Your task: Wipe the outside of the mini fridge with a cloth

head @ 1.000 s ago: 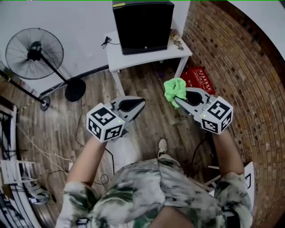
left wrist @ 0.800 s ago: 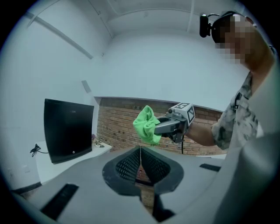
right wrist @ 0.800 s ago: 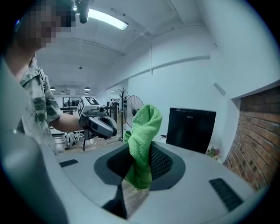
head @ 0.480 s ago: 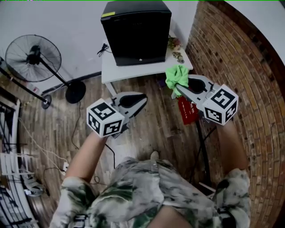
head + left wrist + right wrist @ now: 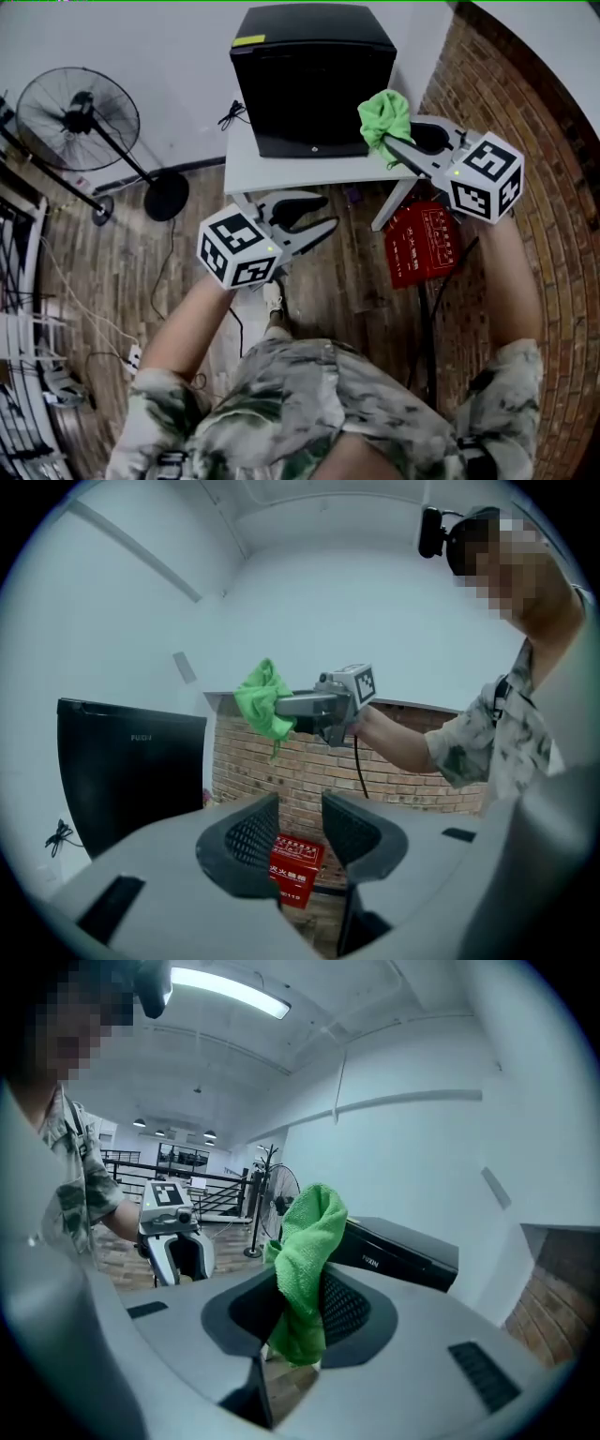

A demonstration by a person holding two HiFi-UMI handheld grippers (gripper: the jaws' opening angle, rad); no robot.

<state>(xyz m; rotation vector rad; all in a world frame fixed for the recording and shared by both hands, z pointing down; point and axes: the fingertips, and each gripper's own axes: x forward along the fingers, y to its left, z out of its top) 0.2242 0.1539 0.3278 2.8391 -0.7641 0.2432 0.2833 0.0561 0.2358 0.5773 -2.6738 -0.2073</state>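
Both tongs, head view: left tongs (image 5: 330, 213) are low over the wooden floor (image 5: 347, 277), in front of the white desk (image 5: 309, 171); right tongs (image 5: 388, 142) are raised at the desk's right end.
Mini fridge, head view: the black mini fridge (image 5: 309, 80) stands on the desk against the white wall (image 5: 169, 56), its door facing the person.
Cloth, head view: the green cloth (image 5: 384, 112) is bunched at the right tongs' tips, over the mini fridge's front right corner; contact is hard to judge from here.
Floor, head view: a red box (image 5: 427, 246) lies by the desk leg, near the brick wall (image 5: 534, 141); a fan (image 5: 80, 117) stands well to the left.
Left gripper view: the jaws have just been opening and stand apart with nothing between them; the red box shows through the gap.
Right gripper view: the jaws are clamped on the cloth, which rises above the pads and hangs below them; the mini fridge is behind it.
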